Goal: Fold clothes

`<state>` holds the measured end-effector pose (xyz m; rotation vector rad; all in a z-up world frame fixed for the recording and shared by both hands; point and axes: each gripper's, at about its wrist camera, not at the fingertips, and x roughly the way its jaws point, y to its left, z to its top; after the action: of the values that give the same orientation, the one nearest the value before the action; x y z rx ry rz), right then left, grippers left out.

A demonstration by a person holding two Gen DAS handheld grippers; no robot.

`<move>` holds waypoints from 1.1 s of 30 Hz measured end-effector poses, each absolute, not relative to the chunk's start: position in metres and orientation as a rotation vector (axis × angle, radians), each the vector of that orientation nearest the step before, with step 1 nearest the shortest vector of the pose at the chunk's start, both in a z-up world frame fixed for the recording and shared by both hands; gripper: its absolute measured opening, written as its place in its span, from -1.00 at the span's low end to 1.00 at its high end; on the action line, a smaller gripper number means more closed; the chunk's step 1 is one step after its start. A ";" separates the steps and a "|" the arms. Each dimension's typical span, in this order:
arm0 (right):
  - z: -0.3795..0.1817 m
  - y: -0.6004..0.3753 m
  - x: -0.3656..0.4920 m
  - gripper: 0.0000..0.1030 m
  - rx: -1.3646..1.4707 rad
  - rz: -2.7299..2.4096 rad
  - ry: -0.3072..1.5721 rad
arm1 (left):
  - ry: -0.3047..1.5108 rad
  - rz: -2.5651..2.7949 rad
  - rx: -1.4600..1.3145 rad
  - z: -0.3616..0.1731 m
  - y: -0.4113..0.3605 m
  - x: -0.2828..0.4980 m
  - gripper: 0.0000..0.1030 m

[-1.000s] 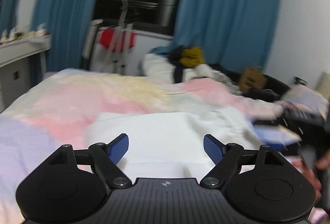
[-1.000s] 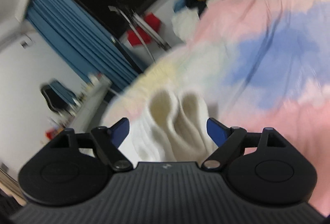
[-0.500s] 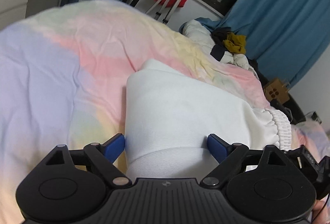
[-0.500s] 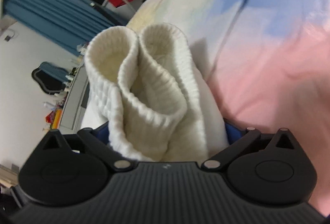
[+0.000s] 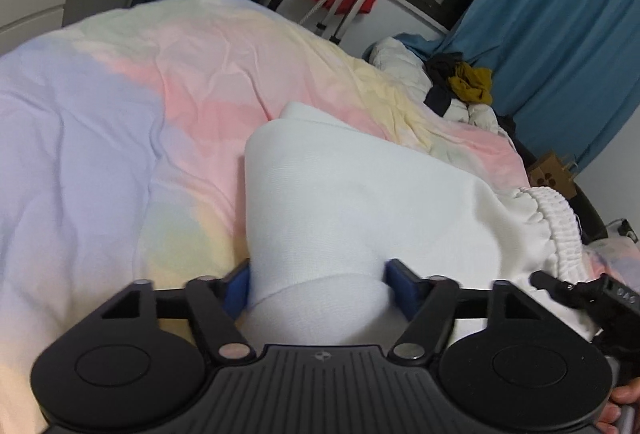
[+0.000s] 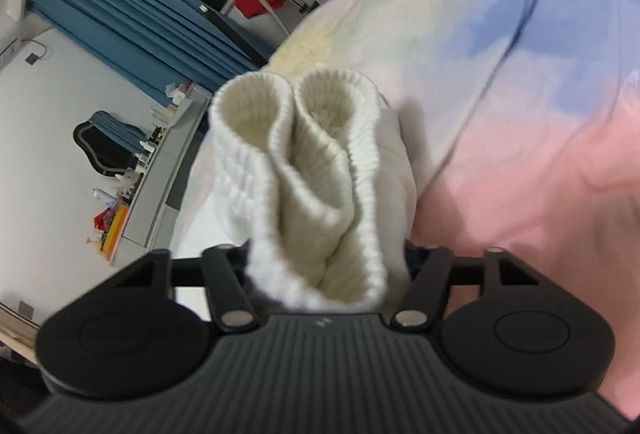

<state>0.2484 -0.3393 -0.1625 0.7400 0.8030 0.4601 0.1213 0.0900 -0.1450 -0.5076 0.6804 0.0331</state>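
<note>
White garment (image 5: 360, 202) lying folded on a pastel duvet (image 5: 120, 138), smooth folded end nearest the left gripper (image 5: 318, 284), ribbed cuffs (image 6: 304, 170) bunched at the other end. Left gripper's jaws, having just been closing, now pressing both blue pads (image 5: 236, 288) against the sides of the thick fold, cloth bulging between them. Right gripper (image 6: 326, 266), likewise just closed in, clamping the doubled ribbed cuffs, which stand up in two loops above the jaws; pads mostly hidden by the knit. Probably the moment of taking hold at both ends before lifting or turning the garment over for another fold. To do this well: keep both grips firm and even, catching all layers rather than only the top one; lift both ends together and level, with the cloth taut but not stretched between the hands; carry one end over the other in a single arc and lay edges flush. Risk of inner layers slipping out of the left grip, given the bulk. Pile of other clothes (image 5: 464, 86) well apart at the far end of the bed.
</note>
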 end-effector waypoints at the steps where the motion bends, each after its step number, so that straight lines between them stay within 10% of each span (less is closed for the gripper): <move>1: -0.156 -0.338 0.245 0.10 0.742 0.467 0.787 | 0.674 0.036 -0.496 -0.141 0.087 0.120 0.13; 20: -0.026 -0.490 0.206 0.05 0.974 0.568 0.205 | 0.423 -0.227 -0.335 0.031 -0.106 0.198 -0.11; 33: -0.135 -0.657 0.226 0.05 1.213 0.160 -0.024 | 0.568 -0.532 -0.053 -0.043 -0.365 0.374 -0.12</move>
<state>0.2260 -0.6571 -0.1351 1.2131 -0.0236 0.1604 0.3739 -0.3646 -0.0434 -0.0531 0.5682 -0.5321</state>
